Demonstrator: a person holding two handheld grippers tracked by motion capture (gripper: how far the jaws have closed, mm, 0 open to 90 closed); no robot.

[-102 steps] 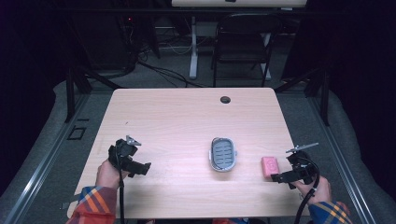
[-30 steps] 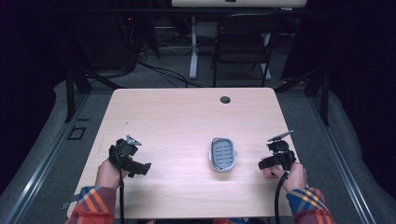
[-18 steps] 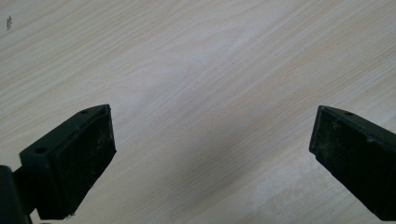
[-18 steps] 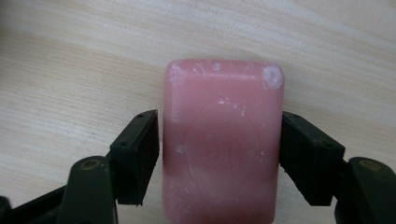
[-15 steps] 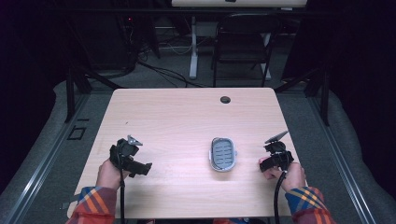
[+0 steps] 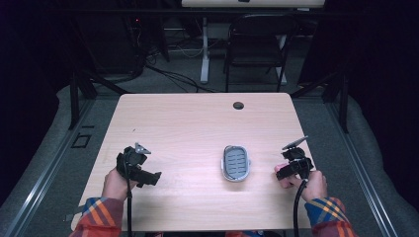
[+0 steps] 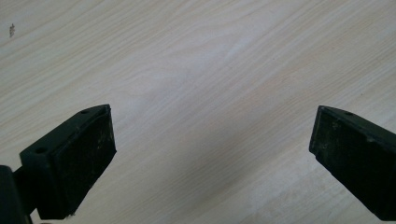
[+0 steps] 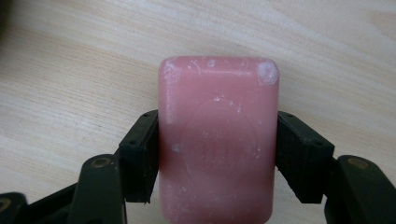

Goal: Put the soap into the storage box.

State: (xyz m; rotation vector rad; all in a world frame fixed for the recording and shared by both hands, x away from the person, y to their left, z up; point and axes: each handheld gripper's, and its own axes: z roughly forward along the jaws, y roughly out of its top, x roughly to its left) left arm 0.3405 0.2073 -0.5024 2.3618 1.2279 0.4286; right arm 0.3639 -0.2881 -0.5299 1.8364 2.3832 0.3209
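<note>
1. At the desk's [image 6: 197, 123] right edge, the right hand-held gripper [image 6: 289, 169] now clamps the pink rectangular soap bar [image 8: 218, 140], which lay free on the wood seconds ago.
2. It has carried the bar toward the grey oval slatted soap dish [image 6: 236, 163] (probably its destination).
3. Left hand-held gripper [image 7: 210, 154] hangs released over bare wood.
</note>
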